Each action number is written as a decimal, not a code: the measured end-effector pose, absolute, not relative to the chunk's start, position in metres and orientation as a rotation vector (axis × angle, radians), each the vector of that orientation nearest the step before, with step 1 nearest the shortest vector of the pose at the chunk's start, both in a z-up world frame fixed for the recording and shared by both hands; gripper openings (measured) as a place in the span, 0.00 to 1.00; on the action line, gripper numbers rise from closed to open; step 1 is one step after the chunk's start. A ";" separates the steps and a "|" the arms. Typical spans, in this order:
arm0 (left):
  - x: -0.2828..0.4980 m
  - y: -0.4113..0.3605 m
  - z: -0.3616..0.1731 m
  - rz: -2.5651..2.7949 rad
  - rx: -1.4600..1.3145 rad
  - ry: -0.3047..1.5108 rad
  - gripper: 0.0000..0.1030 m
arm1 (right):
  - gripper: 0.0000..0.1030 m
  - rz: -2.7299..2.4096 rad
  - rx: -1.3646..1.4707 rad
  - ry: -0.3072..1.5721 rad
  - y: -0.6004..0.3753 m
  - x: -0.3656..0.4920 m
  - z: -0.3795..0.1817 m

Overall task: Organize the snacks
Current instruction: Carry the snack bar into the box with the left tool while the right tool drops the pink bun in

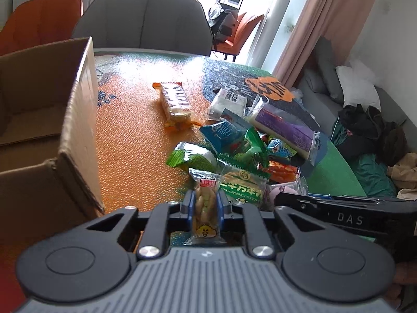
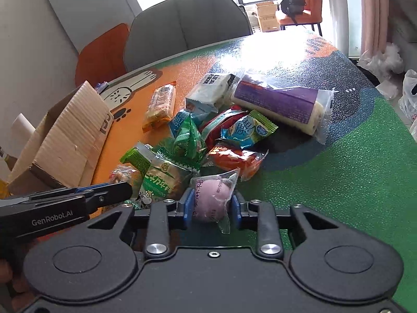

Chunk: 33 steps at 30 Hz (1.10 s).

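Two snacks are in our grip at once. Nearest, our left gripper [image 1: 206, 204] pinches a slim clear packet of pale twists [image 1: 206, 203], and our right gripper [image 2: 211, 204] squeezes a wrapped purple bun [image 2: 212, 199]. Both sit at the near edge of the snack pile [image 2: 208, 140], which lies right of the cardboard box [image 1: 47, 130]. Beyond the pile rest a purple-labelled roll [image 2: 281, 104] and, apart toward the box, an orange wafer pack [image 1: 175, 104]. What we see of the box looks empty, though its floor is partly hidden, so we judge the sorting barely begun.
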<state>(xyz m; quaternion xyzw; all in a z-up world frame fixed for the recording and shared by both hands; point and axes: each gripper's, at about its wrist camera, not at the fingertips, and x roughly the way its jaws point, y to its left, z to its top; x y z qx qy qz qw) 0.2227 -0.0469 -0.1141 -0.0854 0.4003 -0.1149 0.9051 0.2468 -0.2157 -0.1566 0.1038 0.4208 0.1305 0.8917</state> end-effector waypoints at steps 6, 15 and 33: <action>0.211 -0.043 -0.097 -0.231 -0.178 0.791 0.16 | 0.17 0.280 0.220 0.824 -0.217 0.237 -0.145; 0.198 -0.028 -0.071 -0.217 -0.194 0.725 0.16 | 0.15 0.287 0.229 0.751 -0.217 0.233 -0.119; 0.183 0.036 -0.025 -0.081 -0.210 0.625 0.16 | 0.15 0.442 0.206 0.658 -0.151 0.249 -0.078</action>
